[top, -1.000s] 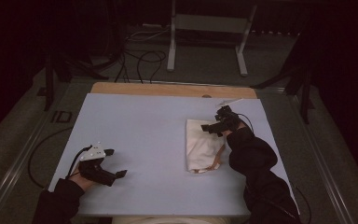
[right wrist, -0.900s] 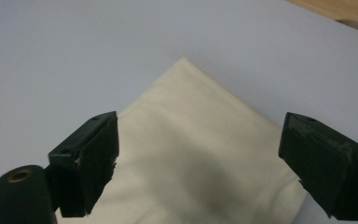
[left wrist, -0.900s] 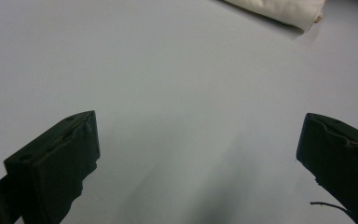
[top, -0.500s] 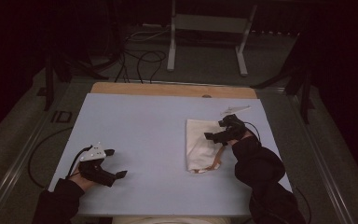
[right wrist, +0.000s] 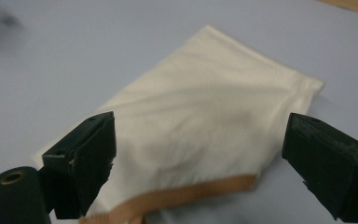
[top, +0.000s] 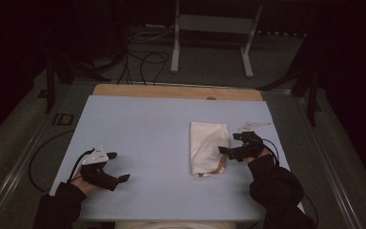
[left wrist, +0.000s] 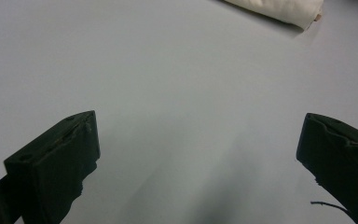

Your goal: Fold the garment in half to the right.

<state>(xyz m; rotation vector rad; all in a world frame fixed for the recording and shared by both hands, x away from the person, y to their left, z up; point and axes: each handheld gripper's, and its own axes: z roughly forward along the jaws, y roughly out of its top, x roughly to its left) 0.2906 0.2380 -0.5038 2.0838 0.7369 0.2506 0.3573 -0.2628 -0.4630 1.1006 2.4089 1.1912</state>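
Observation:
A folded cream cloth (top: 208,147) with a tan hem strip lies right of the table's middle. In the right gripper view the cream cloth (right wrist: 200,135) spreads just beyond the jaws, its tan hem (right wrist: 177,198) nearest me. My right gripper (top: 228,146) sits at the cloth's right edge, open, with nothing between its jaws (right wrist: 198,163). My left gripper (top: 118,168) rests low near the front left of the table, open and empty (left wrist: 198,154). The cloth's end (left wrist: 279,10) shows far off at the top of the left gripper view.
The pale blue table top (top: 143,129) has a wooden strip (top: 176,91) along its far edge. Beyond it stand a metal frame (top: 212,33) and loose cables (top: 143,59) on the dark floor. Bare blue surface lies between the two grippers.
My right gripper has drawn back toward me and to the right, off the cloth's top to its right edge. The cloth now lies flatter and folded. The left gripper has stayed put.

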